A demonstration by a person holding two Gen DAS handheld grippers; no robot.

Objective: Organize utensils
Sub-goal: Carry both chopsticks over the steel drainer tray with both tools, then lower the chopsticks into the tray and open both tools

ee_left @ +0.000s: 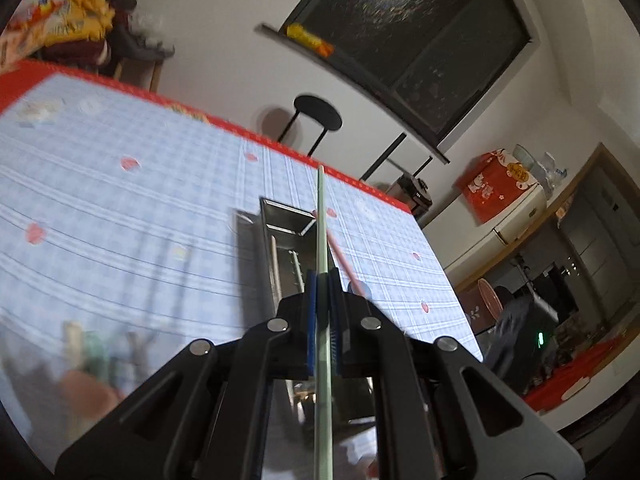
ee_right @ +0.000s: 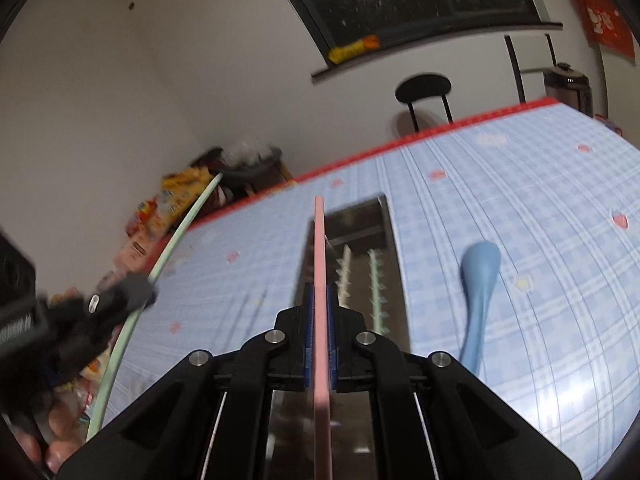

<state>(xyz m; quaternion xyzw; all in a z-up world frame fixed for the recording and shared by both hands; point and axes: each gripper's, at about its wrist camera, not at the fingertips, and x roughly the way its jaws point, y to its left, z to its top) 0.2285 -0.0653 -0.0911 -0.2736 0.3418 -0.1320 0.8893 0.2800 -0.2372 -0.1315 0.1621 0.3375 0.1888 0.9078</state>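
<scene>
Both fingers clamped: left gripper (ee_left: 323, 280) on green chopstick (ee_left: 322, 240), right gripper (ee_right: 319, 292) on pink chopstick (ee_right: 319, 248); tray (ee_right: 390, 240) contents blurred.

We see the tray (ee_right: 386, 216) lying on the table (ee_right: 520, 280). A spoon (ee_right: 480, 280) lies right of it; a stool (ee_right: 423, 88) stands beyond the far edge.

Each black gripper (ee_left: 323, 280) (ee_right: 319, 292) has blue pads and silver screws.
</scene>
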